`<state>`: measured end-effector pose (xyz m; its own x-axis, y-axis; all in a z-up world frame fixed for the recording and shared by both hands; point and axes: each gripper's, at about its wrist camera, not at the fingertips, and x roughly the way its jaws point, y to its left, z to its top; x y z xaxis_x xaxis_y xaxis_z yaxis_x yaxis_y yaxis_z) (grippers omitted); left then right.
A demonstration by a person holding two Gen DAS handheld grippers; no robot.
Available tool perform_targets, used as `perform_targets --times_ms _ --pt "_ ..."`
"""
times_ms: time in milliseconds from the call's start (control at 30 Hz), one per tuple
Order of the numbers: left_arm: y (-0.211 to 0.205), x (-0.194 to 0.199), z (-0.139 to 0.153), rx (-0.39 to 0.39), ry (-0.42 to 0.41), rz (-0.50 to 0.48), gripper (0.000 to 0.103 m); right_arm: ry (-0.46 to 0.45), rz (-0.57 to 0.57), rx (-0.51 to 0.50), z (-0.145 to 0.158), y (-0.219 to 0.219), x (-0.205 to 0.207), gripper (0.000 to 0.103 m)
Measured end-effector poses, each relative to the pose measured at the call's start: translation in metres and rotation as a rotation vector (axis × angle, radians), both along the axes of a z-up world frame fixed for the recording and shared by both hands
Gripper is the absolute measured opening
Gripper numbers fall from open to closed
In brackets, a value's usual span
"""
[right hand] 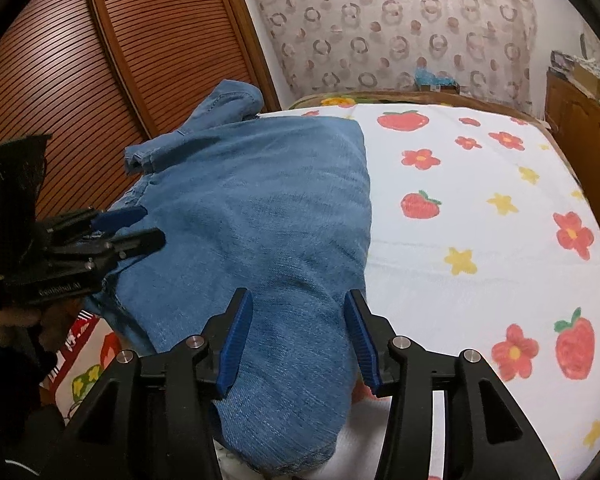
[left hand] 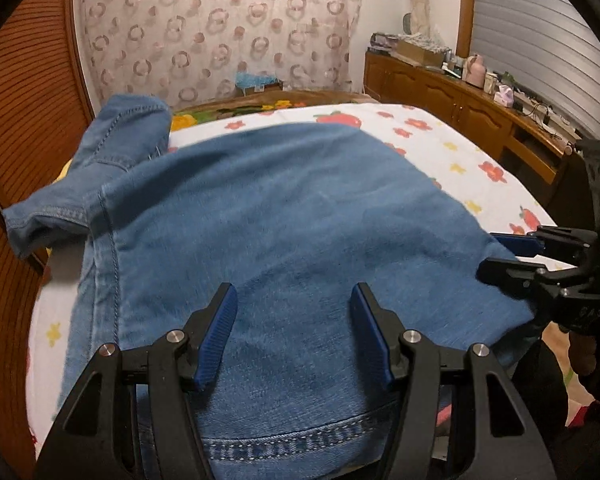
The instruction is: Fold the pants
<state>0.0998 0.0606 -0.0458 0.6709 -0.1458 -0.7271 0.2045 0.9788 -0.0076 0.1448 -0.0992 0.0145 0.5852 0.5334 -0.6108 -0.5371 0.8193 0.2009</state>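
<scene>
We find the work surface to be a bed (right hand: 460, 240) covered in a white sheet printed with red flowers, yellow stars and strawberries. Beyond the far end of the bed hangs a pale curtain (left hand: 220, 28) with a ring pattern. A brown slatted door (right hand: 100, 60) stands along the left side of the bed, and a wooden cabinet (left hand: 452, 100) loaded with small items runs along the right side.

The pants (left hand: 292, 216), blue denim, lie on the left half of the bed, spread as a broad folded panel. Their stitched hem reaches the near edge of the bed, under the left gripper. At the far left corner of the pants a portion is bunched up and raised, overhanging the left side of the bed toward the slatted door. The right edge of the pants forms a fairly straight line down the bed.

The left gripper (left hand: 294, 332) hovers over the near end of the pants with its jaws set wide apart and nothing between the blue pads; we cannot tell whether it touches the cloth. The right gripper (right hand: 298, 340) is likewise spread wide over the near right corner of the pants, clasping nothing.

To the right of the pants the sheet lies bare as far as the cabinet side. The left side of the bed sits close to the slatted door. In each view the other gripper appears at the pants' edge beside it.
</scene>
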Motion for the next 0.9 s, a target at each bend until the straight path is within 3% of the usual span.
perform_targets --times_ms 133,267,367,600,900 --pt "0.005 -0.002 -0.009 -0.015 -0.003 0.005 0.061 0.008 -0.003 0.003 -0.002 0.005 -0.001 0.049" --pt "0.008 -0.003 -0.014 -0.041 -0.004 0.004 0.061 0.055 0.022 0.044 -0.001 0.006 0.002 0.019" --pt "0.015 -0.006 -0.007 -0.059 -0.003 0.008 0.061 0.025 0.013 0.049 0.015 0.007 -0.002 0.010" --pt "0.063 -0.033 0.015 -0.089 -0.059 0.092 0.061 -0.079 0.027 0.044 0.075 0.029 -0.009 0.008" --pt "0.141 -0.061 0.033 -0.083 -0.104 0.225 0.061 -0.175 0.179 0.028 0.116 0.118 -0.014 0.008"
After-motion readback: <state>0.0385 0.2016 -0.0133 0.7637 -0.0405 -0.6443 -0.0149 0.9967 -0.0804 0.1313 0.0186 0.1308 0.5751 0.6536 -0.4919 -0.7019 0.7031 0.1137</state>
